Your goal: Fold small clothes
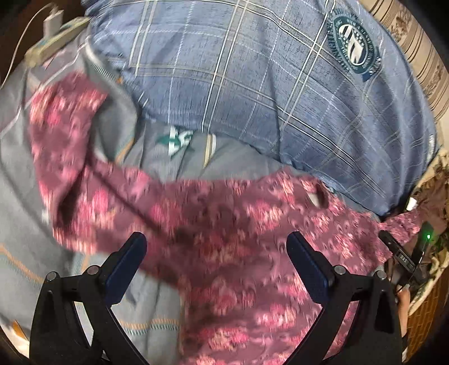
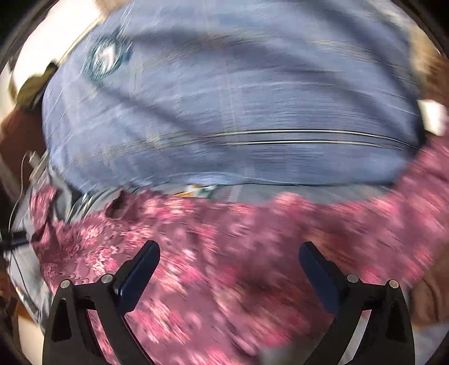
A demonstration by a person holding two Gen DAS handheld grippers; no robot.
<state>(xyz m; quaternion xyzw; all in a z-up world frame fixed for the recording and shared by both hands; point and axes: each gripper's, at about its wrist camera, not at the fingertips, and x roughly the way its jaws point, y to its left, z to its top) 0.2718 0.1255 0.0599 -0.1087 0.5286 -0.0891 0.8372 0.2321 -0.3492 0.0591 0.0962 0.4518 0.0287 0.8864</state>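
Note:
A pink and maroon patterned garment (image 1: 230,233) lies spread on a grey bed sheet (image 1: 19,196); one part of it runs up the left side in the left wrist view. My left gripper (image 1: 217,244) hovers over the garment's middle, open, with nothing between its fingers. In the right wrist view the same garment (image 2: 224,252) fills the lower half, blurred by motion. My right gripper (image 2: 228,252) is open above it and holds nothing. Its black body (image 1: 401,255) shows at the right edge of the left wrist view, beside a hand (image 1: 404,306).
A large blue plaid pillow (image 1: 252,78) with a round green emblem (image 1: 353,47) lies just beyond the garment, also seen as the pillow (image 2: 224,112) in the right wrist view. A white charger and cable (image 1: 53,22) sit at the far left. Striped bedding (image 1: 415,42) lies at the far right.

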